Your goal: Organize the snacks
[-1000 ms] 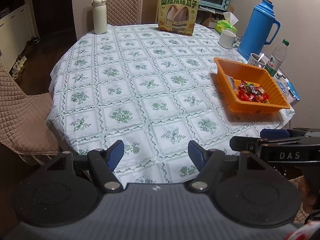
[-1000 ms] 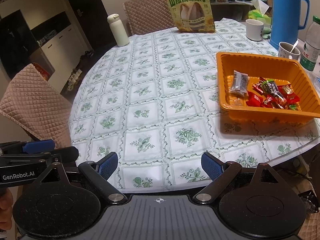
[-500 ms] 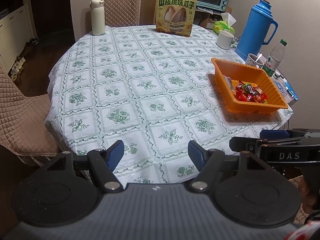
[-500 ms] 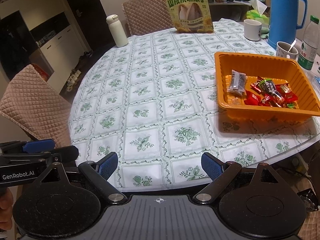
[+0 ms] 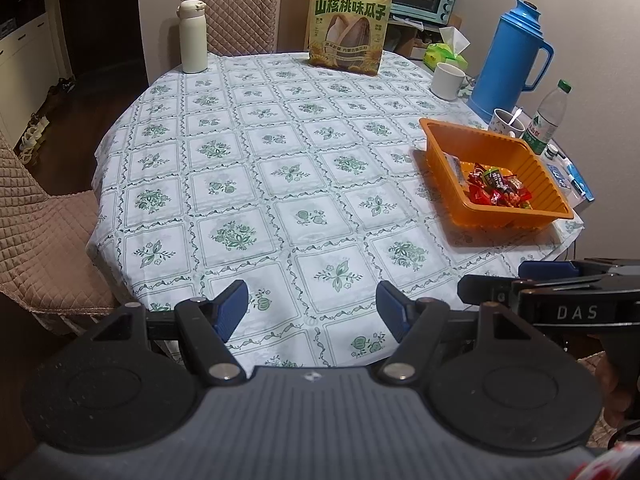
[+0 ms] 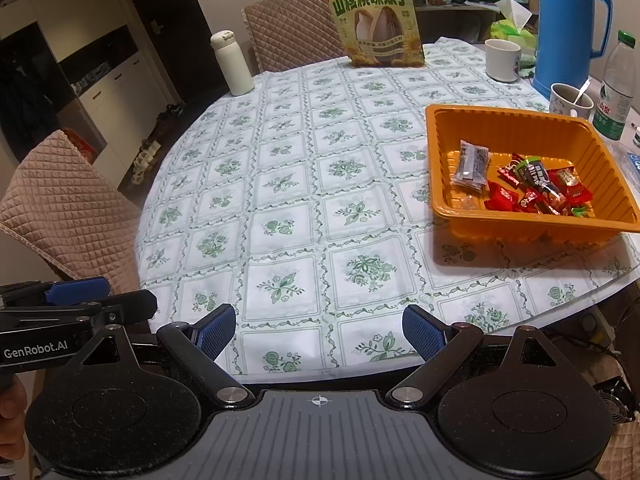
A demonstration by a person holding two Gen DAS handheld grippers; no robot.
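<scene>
- Left claw [image 5: 312,304]: jaws apart, empty, held over the near edge of the tabletop [image 5: 256,168].
- Right claw [image 6: 318,330]: jaws apart, empty, at the same near edge, just beside the left one.
- Orange tray [image 6: 440,168]: on the tabletop's right side, holding wrapped snacks [image 6: 536,190]; individual wrappers are hard to separate.
- Sunflower seed bag [image 5: 348,28]: upright at the far edge, well apart from the tray.
- Blue thermos [image 5: 508,56]: behind the tray.
</scene>
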